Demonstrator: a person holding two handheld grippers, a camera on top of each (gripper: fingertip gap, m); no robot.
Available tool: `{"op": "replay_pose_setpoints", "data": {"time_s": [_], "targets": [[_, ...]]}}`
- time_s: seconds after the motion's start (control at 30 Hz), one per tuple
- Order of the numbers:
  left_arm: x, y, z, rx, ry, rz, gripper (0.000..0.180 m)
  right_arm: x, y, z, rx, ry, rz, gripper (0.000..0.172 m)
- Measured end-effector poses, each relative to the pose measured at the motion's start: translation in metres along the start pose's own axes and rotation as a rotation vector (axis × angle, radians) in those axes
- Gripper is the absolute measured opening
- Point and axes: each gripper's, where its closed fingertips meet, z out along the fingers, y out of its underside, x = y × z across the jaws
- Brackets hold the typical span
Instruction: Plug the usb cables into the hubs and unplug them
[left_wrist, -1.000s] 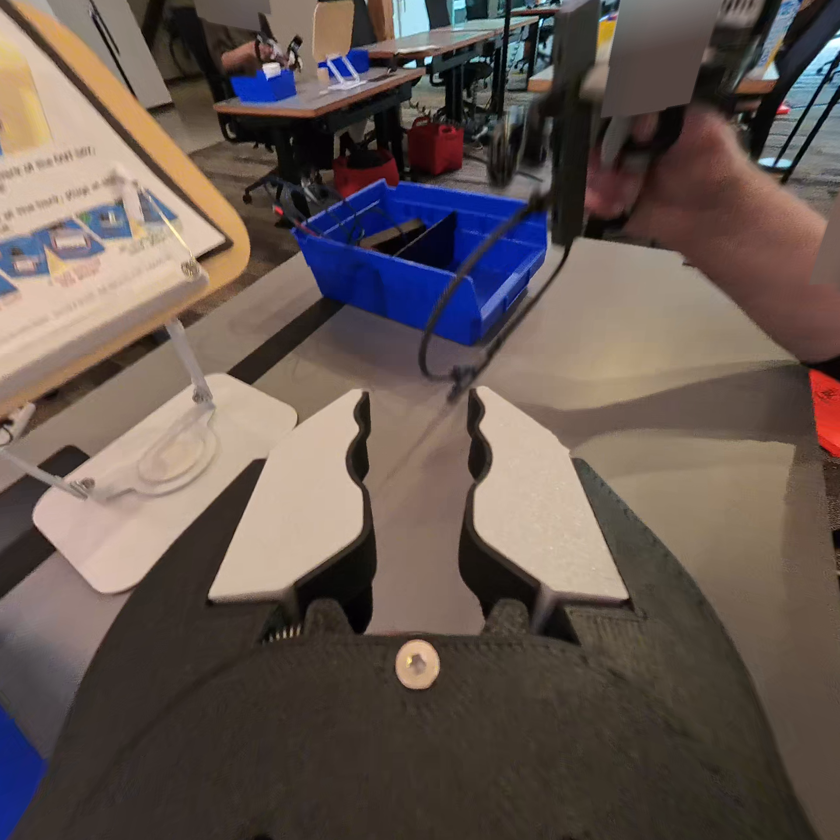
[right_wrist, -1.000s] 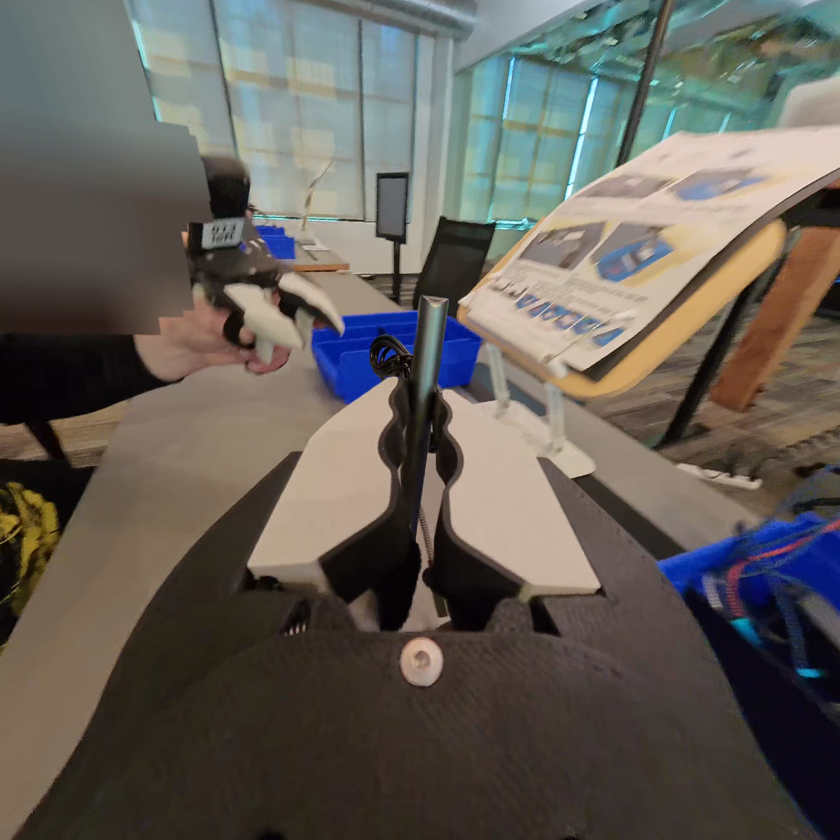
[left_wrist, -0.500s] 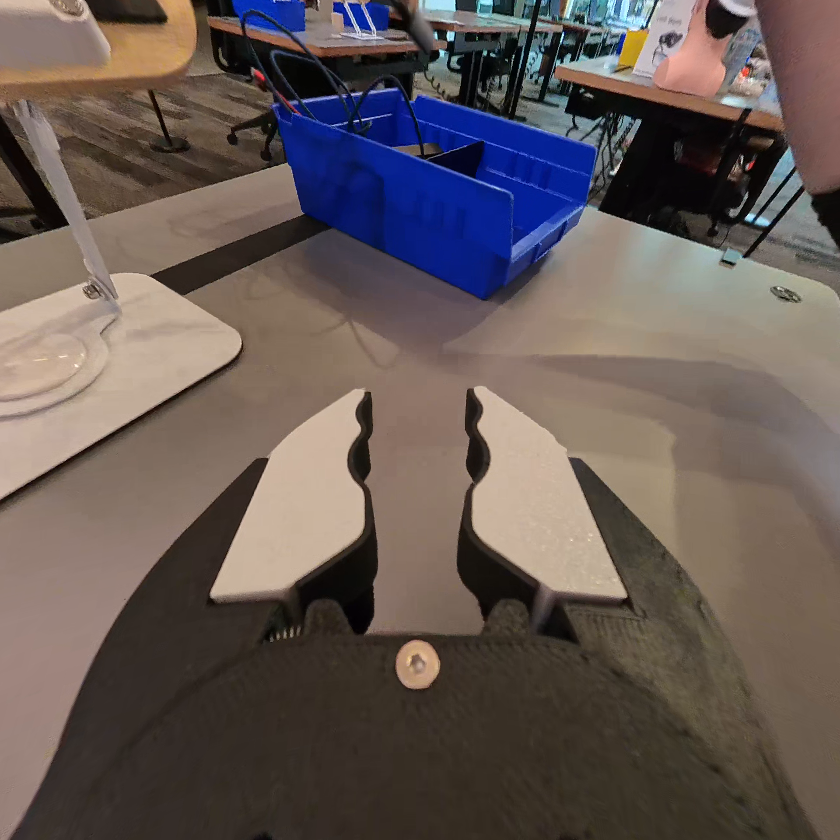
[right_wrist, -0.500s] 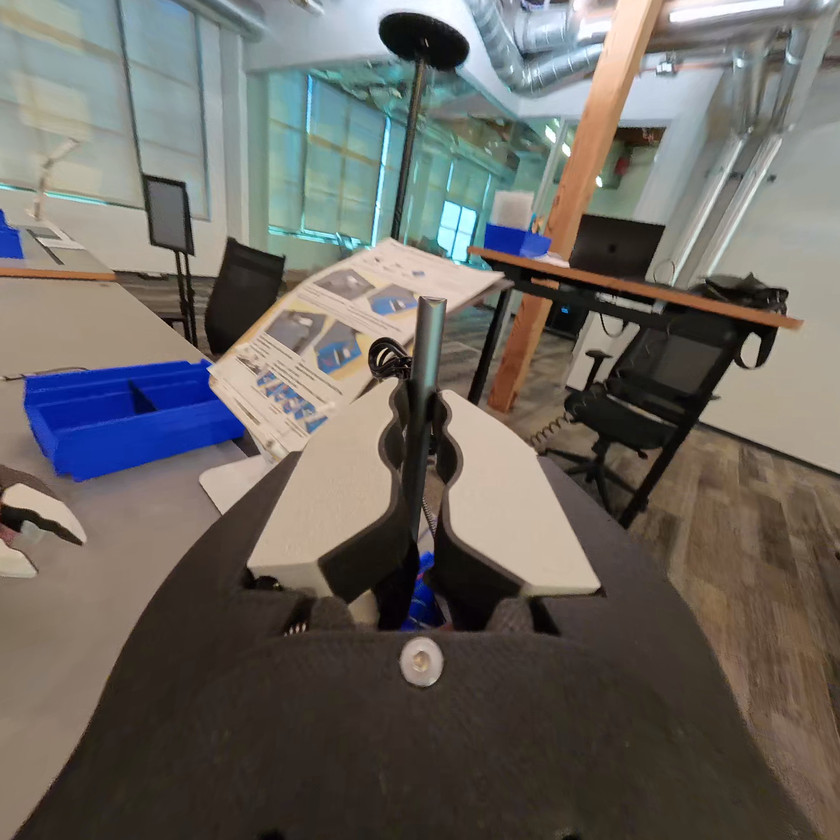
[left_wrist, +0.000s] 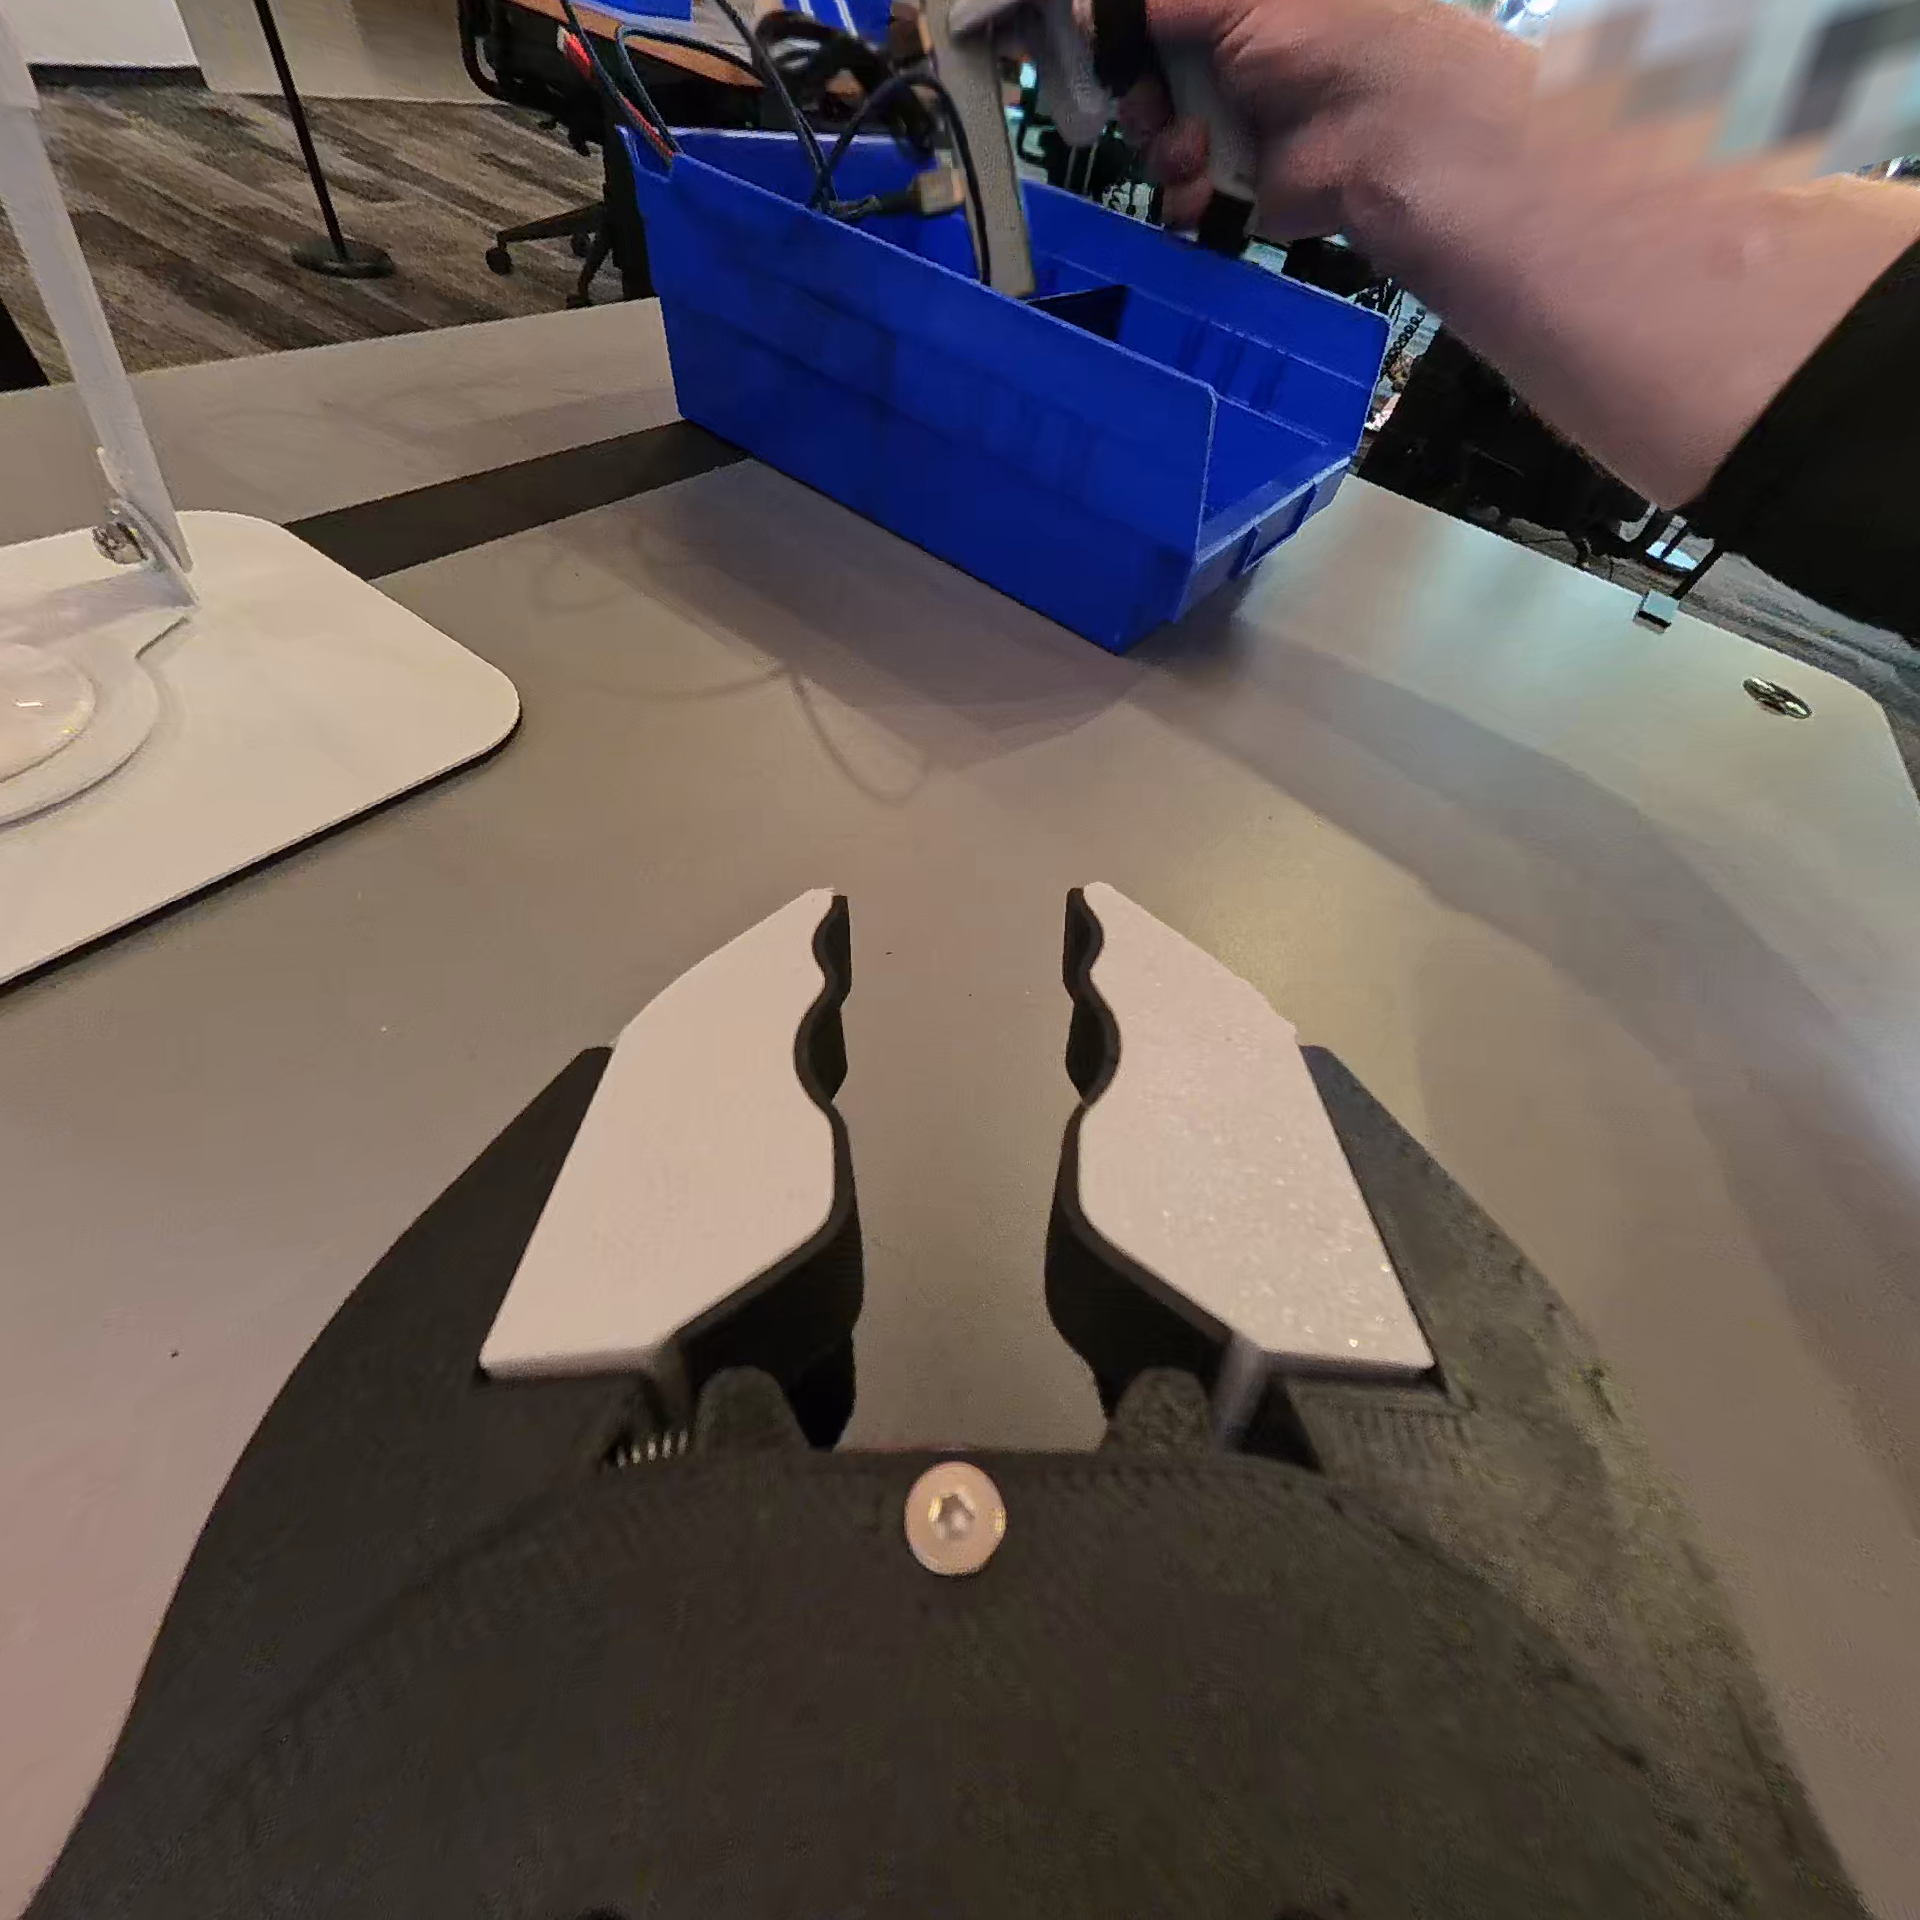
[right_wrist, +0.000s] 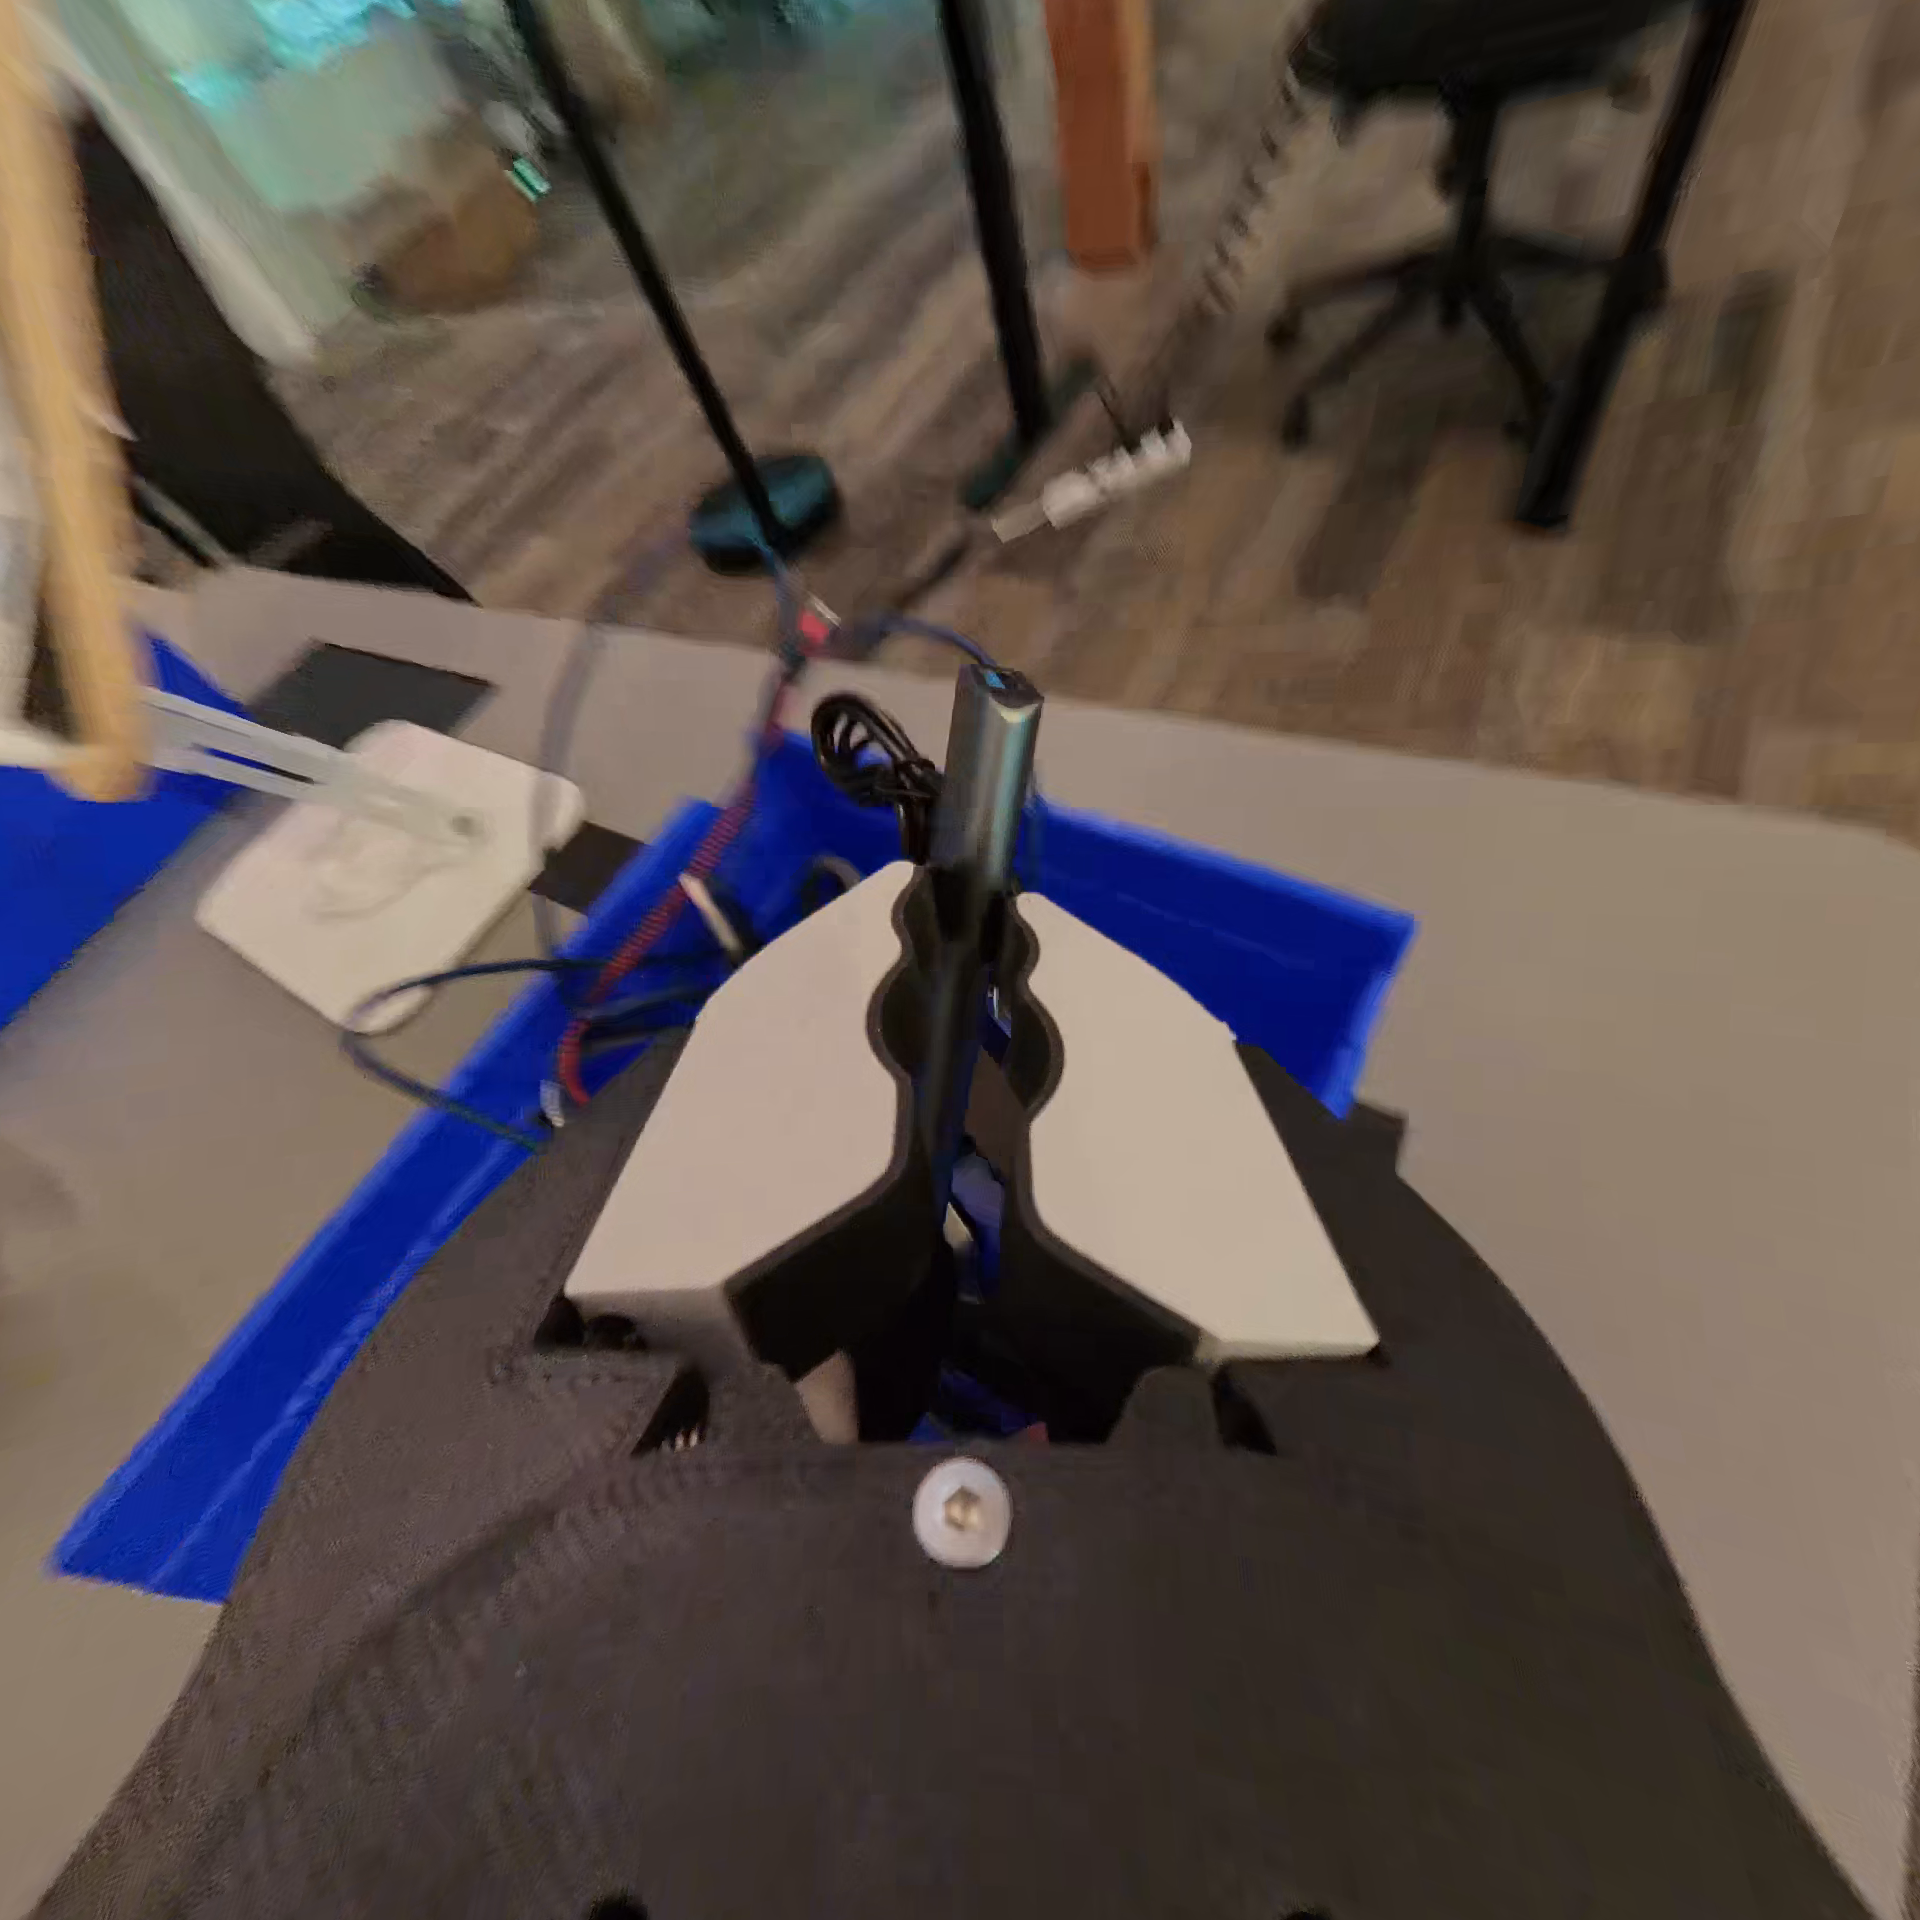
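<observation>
Left wrist view first, reading outward from the blue bin (left_wrist: 997, 416) as the landmark. Left of the bin stands a white stand base (left_wrist: 239, 707) on the grey table (left_wrist: 1351, 831), set aside so the middle of the table is free for work. Nearer than the bin, the left gripper (left_wrist: 956, 914) hangs low over bare table with its jaws well apart and nothing between them, probably waiting to take a cable end. Cables (left_wrist: 831, 156) spill from the bin's left compartment, kept together there within reach. Above the bin's right part, a hand (left_wrist: 1351, 135) carries the right gripper down into it.

Right wrist view: the right gripper (right_wrist: 961, 935) is over that bin (right_wrist: 1247, 935), its fingers closed on a slim dark grey hub (right_wrist: 987, 769), which stands up beyond the fingertips with its own black lead (right_wrist: 862, 748) bundled on its left. The picture is blurred. Red and dark blue cables (right_wrist: 623, 997) lie in the bin's left end. Judging by the pose, the hub is either being returned to the bin or brought near the cables.
</observation>
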Motion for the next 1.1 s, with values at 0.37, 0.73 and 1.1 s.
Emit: {"op": "replay_pose_setpoints", "data": {"time_s": [0.37, 0.73, 1.1], "targets": [[-0.003, 0.002, 0.001, -0.01, 0.014, -0.04, 0.046, 0.02, 0.011, -0.034, -0.231, 0.308, -0.167, 0.07], [-0.008, 0.001, 0.0, 0.004, -0.015, -0.053, 0.059, -0.11, 0.057, -0.132, 0.243, 0.288, -0.311, 0.067], [-0.014, 0.002, -0.003, 0.008, -0.096, -0.054, 0.057, -0.119, 0.125, -0.139, 0.432, 0.415, -0.421, 0.051]]}}
